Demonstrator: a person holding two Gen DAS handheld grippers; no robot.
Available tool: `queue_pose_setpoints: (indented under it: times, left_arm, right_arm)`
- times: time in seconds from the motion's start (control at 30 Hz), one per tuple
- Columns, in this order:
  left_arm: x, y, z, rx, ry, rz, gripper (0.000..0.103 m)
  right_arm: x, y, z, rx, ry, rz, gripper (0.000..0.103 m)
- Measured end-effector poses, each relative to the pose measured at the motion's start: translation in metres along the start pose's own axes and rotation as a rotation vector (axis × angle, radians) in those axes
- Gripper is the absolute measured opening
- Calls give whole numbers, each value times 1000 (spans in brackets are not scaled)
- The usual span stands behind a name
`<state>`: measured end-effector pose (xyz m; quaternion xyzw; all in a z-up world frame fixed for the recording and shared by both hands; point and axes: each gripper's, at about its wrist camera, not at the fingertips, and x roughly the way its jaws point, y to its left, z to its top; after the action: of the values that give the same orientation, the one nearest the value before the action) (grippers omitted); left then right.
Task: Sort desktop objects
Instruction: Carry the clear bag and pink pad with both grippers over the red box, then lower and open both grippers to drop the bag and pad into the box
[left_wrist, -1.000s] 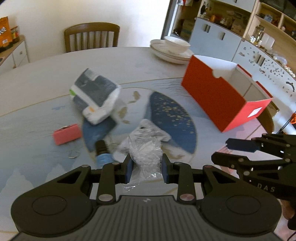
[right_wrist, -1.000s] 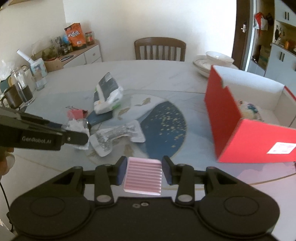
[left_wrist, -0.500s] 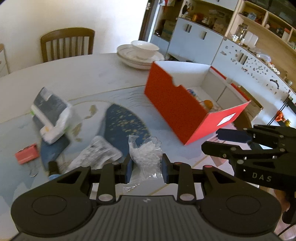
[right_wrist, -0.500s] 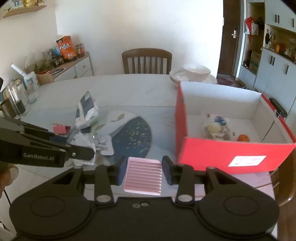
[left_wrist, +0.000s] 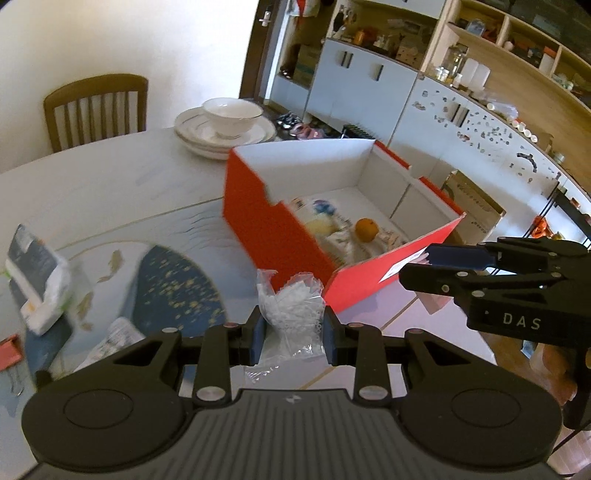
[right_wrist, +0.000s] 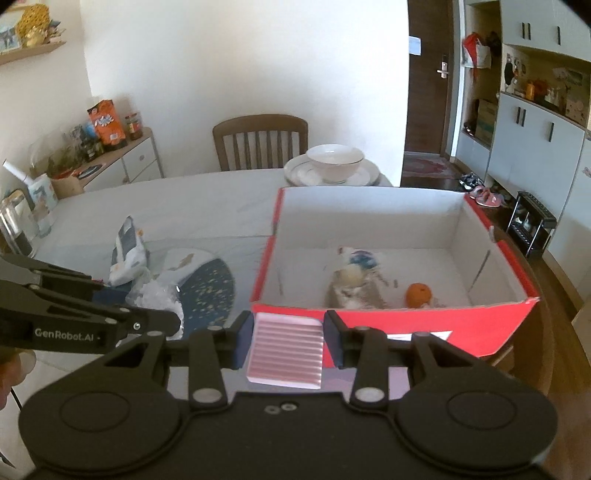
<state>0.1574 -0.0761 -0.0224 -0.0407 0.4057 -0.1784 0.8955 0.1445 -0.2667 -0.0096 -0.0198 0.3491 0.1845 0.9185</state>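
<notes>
Between the left gripper's (left_wrist: 291, 332) closed-in fingers sits a clear plastic bag (left_wrist: 291, 306) of small white bits, held up near the red box's (left_wrist: 280, 236) corner at 12 o'clock. At 3 o'clock the right gripper (right_wrist: 288, 336) clamps a pink ribbed card (right_wrist: 284, 350), with an orange (right_wrist: 418, 294) in the box beyond

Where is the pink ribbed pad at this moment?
In the right wrist view the pink ribbed pad is clamped in the right gripper, held in front of the near wall of the red box, not yet inside it.
</notes>
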Motion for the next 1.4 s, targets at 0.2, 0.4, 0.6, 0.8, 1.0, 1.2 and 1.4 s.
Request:
queue_pose_setpoints:
  times: [0.2,0.4,0.6,0.8,1.0,1.2,1.4]
  left_arm:
    - [15,-26,15,25,-7,-18,30]
    - [27,-47,31,30,-23,-28,30]
    - [39,-62,47,31,-36,-30,30]
    - [52,-70,62,25,-35,-23,30]
    - [69,-77,79,41,-32,1,30]
    - [90,-83,96,64,-15,28,30]
    - [116,-76,109,57,29,59,30]
  right_arm:
    - [-2,-25,9,-13,-13,-4,40]
    - [2,-48,16,-27,-18,-14,40]
    - [5,-66,25,-42,-38,-19,40]
    - [10,-84,38,-51,-55,-25,40]
    - [27,-103,52,-45,-35,-21,40]
    - [51,-117,62,-49,6,-23,40]
    - [71,-128,65,-83,39,-25,40]
